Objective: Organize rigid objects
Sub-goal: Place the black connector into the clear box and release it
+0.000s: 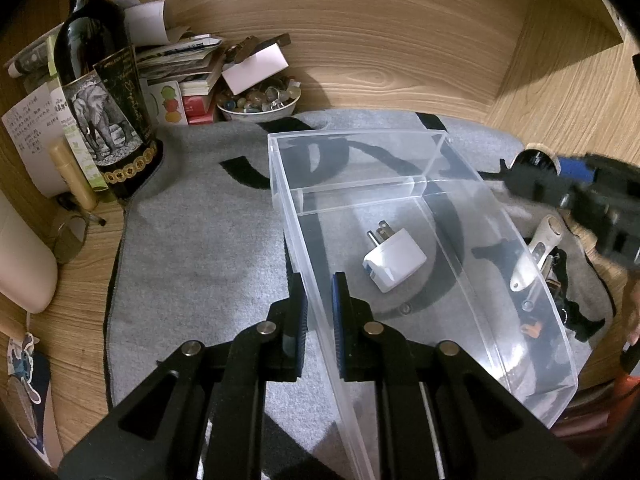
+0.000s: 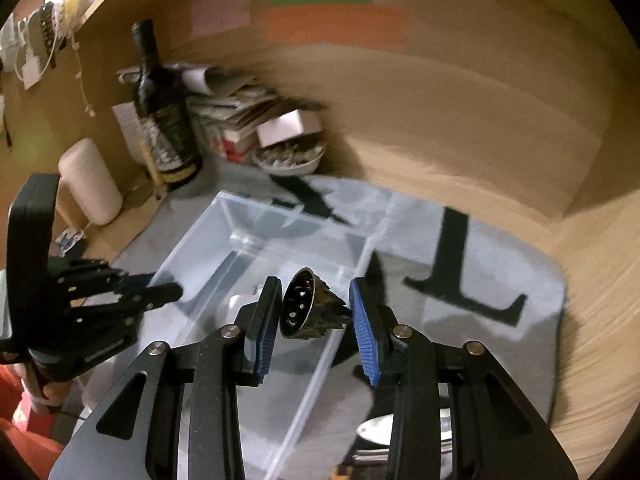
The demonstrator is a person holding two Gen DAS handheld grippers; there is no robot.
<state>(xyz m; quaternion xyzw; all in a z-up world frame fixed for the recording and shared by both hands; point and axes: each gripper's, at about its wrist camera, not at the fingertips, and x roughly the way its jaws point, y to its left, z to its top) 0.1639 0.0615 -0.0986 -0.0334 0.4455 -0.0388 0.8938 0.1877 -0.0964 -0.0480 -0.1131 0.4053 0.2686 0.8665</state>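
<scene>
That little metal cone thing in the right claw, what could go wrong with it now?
1. The metal cone sits slantwise between the right gripper's pads, so it might slip and fall early.
2. It hangs over the clear box's wall, so it could land outside on the grey mat.
3. Dropped inside, it might hit the white plug adapter. The left gripper pinching the box wall should limit tipping.

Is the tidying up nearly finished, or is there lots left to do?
Some is done: the white plug adapter already lies inside the clear box. Right now the left gripper pinches the box's wall, and the right gripper carries a dark metal cone piece above the box. Left to do: the white-handled tool and small bits still lie outside on the grey mat.
</scene>
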